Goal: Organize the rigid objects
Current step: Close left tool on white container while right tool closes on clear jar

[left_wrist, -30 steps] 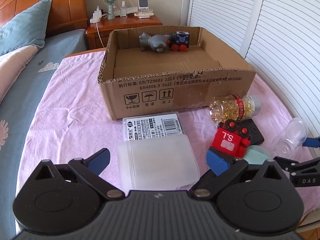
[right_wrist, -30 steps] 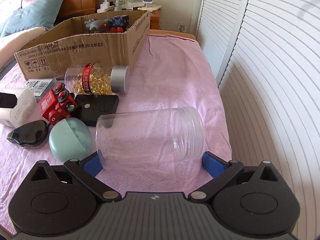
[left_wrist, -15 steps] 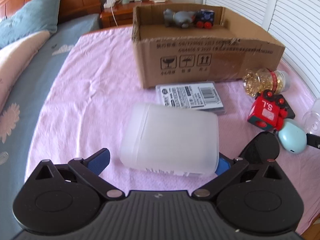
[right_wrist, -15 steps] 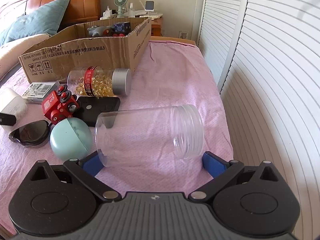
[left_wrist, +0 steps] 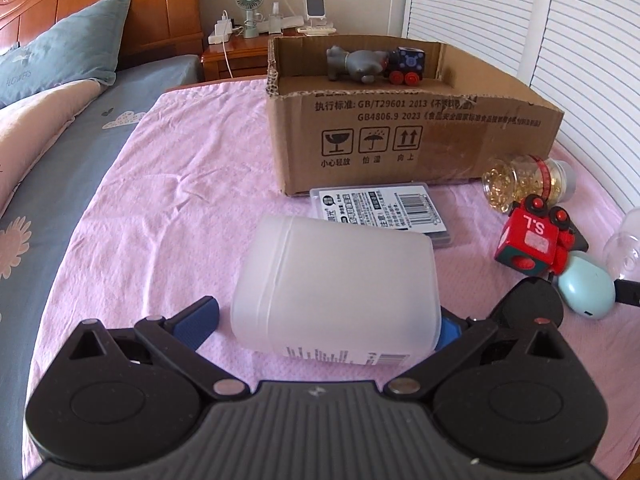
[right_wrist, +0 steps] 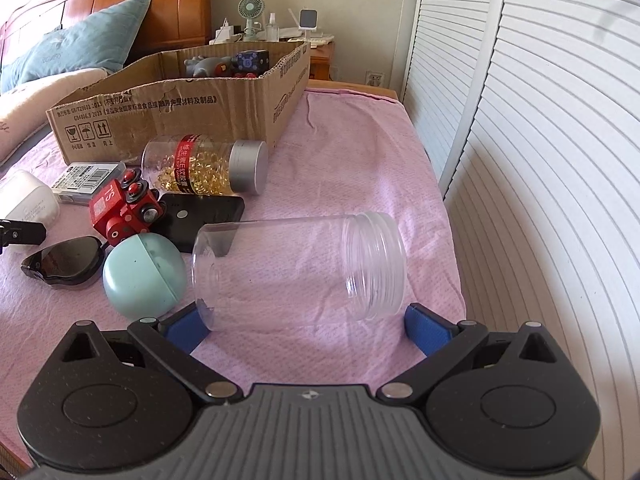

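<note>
A frosted white bottle lies crosswise on the pink cloth between the fingers of my left gripper, which is open, with a small gap at the left finger. A clear empty jar lies on its side between the blue pads of my right gripper, also open. Behind stands the cardboard box, holding a grey toy animal and a blue toy train. Loose on the cloth are a capsule bottle, a red toy, a mint green ball, sunglasses and a battery pack.
A black remote lies under the red toy. White louvred doors run along the right. A bed with a blue pillow is on the left, and a nightstand with a small fan stands behind the box.
My left gripper pulled back and swung, so the white bottle, seen end-on before, now lies crosswise between its fingers. The right gripper and clear jar barely moved.
</note>
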A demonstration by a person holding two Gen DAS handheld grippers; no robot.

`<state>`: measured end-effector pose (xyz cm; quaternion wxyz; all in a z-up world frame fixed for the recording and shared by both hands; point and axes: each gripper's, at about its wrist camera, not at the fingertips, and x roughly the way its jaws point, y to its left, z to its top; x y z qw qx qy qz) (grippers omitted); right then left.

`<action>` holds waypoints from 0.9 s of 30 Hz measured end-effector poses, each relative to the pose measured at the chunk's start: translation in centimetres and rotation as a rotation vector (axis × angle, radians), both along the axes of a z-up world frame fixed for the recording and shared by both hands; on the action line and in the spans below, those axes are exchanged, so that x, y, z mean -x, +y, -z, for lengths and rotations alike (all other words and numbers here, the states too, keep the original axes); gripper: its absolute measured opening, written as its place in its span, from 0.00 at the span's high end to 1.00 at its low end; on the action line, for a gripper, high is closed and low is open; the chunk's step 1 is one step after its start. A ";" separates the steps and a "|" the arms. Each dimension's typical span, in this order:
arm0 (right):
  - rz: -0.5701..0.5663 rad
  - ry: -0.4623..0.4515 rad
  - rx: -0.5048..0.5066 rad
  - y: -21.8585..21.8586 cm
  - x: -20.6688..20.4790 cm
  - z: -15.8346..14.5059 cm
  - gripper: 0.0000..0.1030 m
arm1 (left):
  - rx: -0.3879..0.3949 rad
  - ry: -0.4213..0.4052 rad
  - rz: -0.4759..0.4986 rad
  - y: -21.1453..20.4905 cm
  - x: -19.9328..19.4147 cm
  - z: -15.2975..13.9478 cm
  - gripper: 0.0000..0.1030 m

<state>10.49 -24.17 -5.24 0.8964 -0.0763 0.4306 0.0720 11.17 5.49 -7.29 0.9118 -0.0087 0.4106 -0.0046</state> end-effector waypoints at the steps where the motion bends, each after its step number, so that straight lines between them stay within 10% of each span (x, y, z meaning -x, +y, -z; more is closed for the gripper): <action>1: -0.003 -0.001 0.006 0.1 -0.1 -0.1 0.00 | -0.002 -0.004 0.000 0.0 0.0 -0.1 0.01; 27: -0.057 0.044 0.077 1.7 -1.9 -2.5 0.09 | -0.037 0.091 0.166 -0.8 -2.3 -2.1 0.20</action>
